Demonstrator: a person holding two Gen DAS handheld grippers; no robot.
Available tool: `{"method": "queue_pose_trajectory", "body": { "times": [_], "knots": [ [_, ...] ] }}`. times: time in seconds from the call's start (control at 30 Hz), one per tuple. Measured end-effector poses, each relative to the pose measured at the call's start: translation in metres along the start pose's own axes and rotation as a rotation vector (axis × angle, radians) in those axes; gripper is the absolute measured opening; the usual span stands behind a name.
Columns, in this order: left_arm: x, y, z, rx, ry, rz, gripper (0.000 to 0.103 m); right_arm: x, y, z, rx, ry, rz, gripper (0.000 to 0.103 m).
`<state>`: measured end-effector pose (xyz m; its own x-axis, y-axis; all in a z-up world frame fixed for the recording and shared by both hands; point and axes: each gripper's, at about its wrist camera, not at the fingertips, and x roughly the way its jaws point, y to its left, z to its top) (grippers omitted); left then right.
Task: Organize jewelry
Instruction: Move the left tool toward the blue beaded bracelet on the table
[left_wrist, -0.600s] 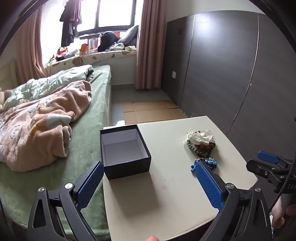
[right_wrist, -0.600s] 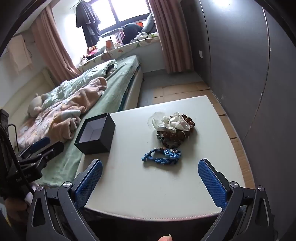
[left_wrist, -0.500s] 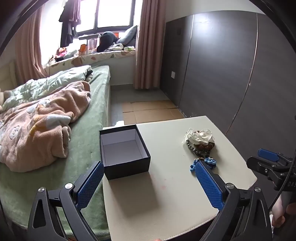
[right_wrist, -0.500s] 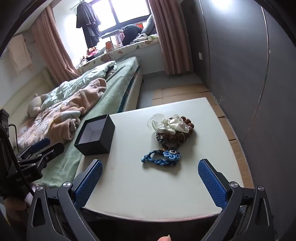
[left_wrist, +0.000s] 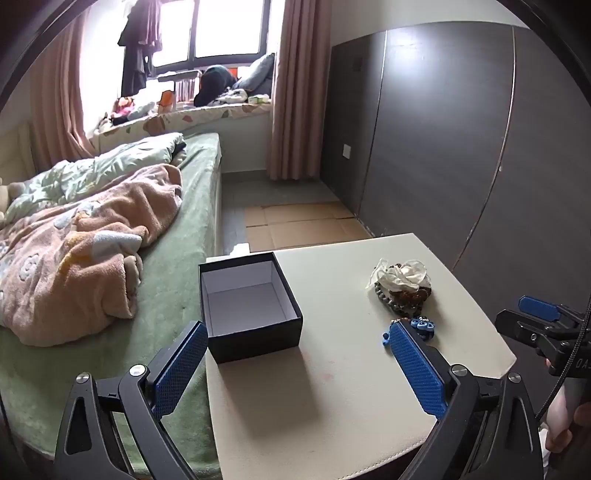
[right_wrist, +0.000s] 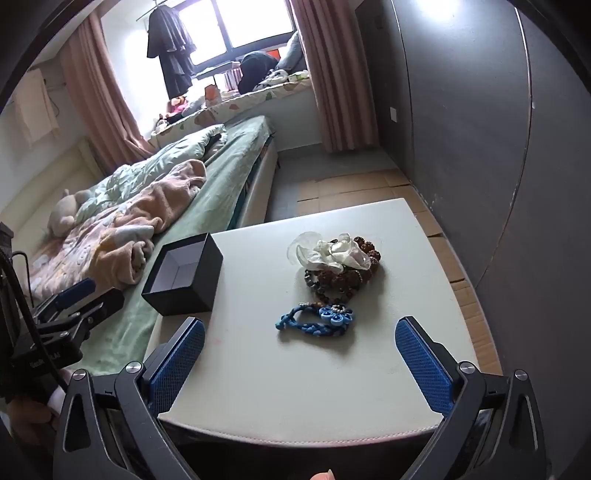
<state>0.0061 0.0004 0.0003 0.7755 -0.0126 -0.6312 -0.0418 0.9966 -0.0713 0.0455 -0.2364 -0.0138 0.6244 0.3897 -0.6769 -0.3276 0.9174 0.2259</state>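
Observation:
An open black box (left_wrist: 248, 303) (right_wrist: 183, 276) with a white inside stands empty at the left edge of the cream table (left_wrist: 332, 398) (right_wrist: 306, 373). To its right lies a heap of brown bead bracelets (right_wrist: 345, 277) (left_wrist: 404, 295) under a white fabric flower (right_wrist: 330, 253) (left_wrist: 402, 273). A blue braided bracelet (right_wrist: 317, 318) (left_wrist: 421, 326) lies just in front of the heap. My left gripper (left_wrist: 295, 363) hovers open above the table's near part, short of the box. My right gripper (right_wrist: 301, 363) hangs open short of the blue bracelet. Nothing is between either pair of jaws.
A bed (left_wrist: 177, 236) with a green sheet and a peach blanket (left_wrist: 85, 236) runs along the table's left side. A dark wardrobe wall (left_wrist: 443, 140) stands to the right. Flattened cardboard (left_wrist: 303, 225) covers the floor beyond the table.
Both views have shifted only slightly; the table and its things sit a little nearer in frame. Box and jewelry have not moved, and both grippers stay open.

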Motion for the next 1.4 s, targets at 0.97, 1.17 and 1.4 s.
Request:
{"method": "queue_pose_trajectory", "body": {
  "times": [0.97,1.17,1.4],
  "knots": [
    [-0.0021,-0.0020,-0.0059,0.005,0.003,-0.010,0.099,-0.0055,-0.0003,0.0001,-0.009,-0.018,-0.005,0.103],
    [-0.0008,-0.0031,-0.0061,0.007,0.003,-0.008,0.099,-0.0058,-0.0003,0.0002,-0.013,-0.020,-0.007,0.103],
    [-0.0005,-0.0048,-0.0075,0.018,0.003,-0.007,0.099,-0.0081,-0.0010,-0.0005,-0.016,-0.024,-0.018,0.103]
  ]
}}
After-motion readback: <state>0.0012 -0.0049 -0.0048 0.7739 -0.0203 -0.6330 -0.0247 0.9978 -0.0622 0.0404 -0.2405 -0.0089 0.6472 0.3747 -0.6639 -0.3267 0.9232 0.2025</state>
